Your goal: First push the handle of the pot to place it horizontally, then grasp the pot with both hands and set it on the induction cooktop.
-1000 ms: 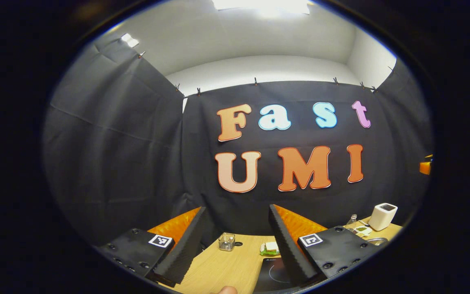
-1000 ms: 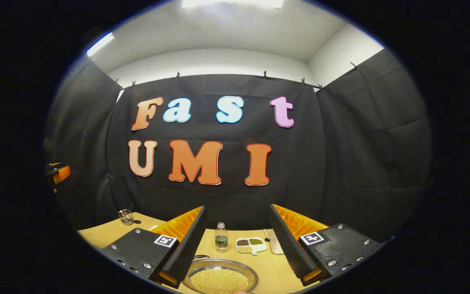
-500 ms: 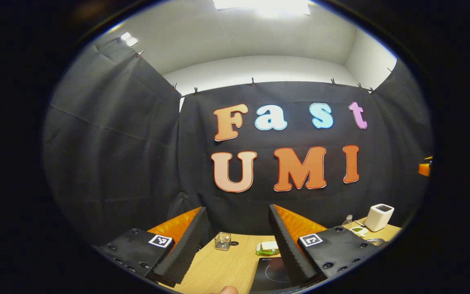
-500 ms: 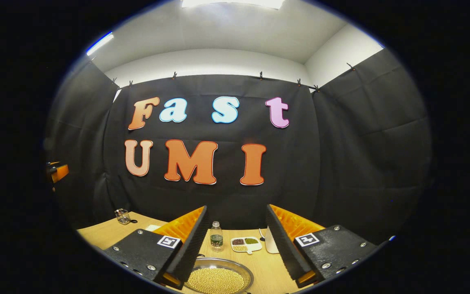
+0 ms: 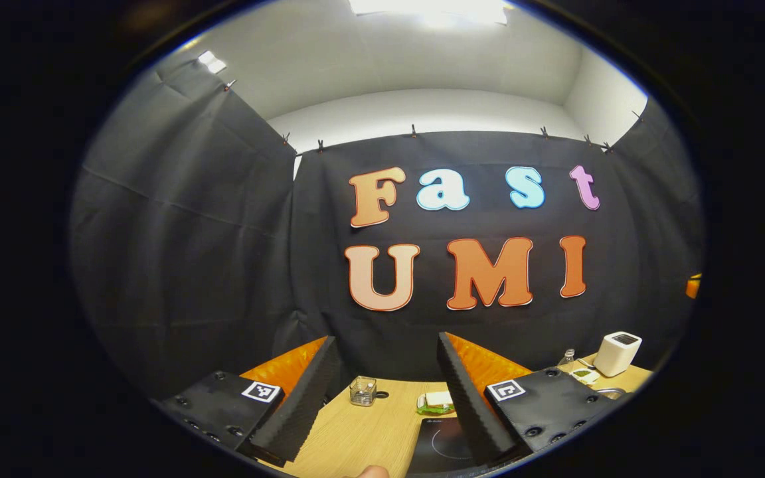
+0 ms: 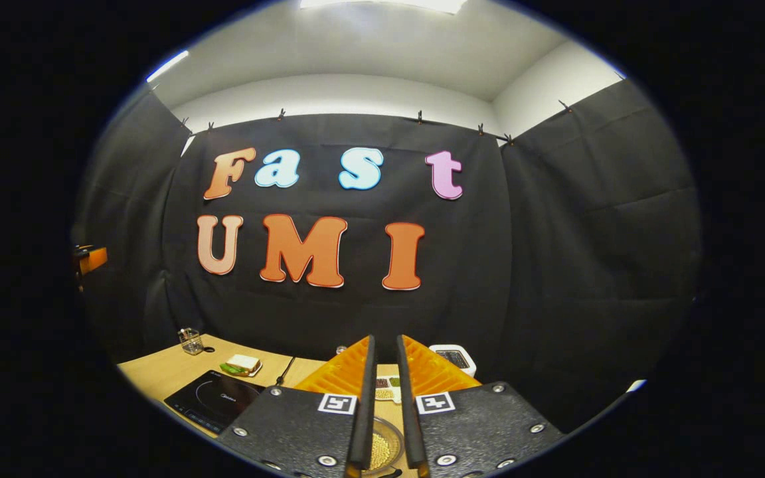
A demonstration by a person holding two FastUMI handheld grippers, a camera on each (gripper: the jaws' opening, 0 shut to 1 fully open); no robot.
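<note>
The pot is a shallow metal pan of yellow beans; a sliver of it shows low in the right gripper view, in the slit between the fingers. My right gripper is shut with nothing between its fingers and hovers above the pot. The black induction cooktop lies on the wooden table to the pot's left. In the left gripper view the cooktop lies just beyond the fingers, and my left gripper is open and empty above the table. The pot's rim peeks out at far right. Its handle is hidden.
A sandwich plate and a small glass holder stand behind the cooktop. A white box and a divided dish of beans sit behind the pot. The other gripper shows at the far left edge.
My right gripper's fingers have gone from wide open to shut, and its view has shifted so the cooktop now shows at left. The left gripper has barely moved.
</note>
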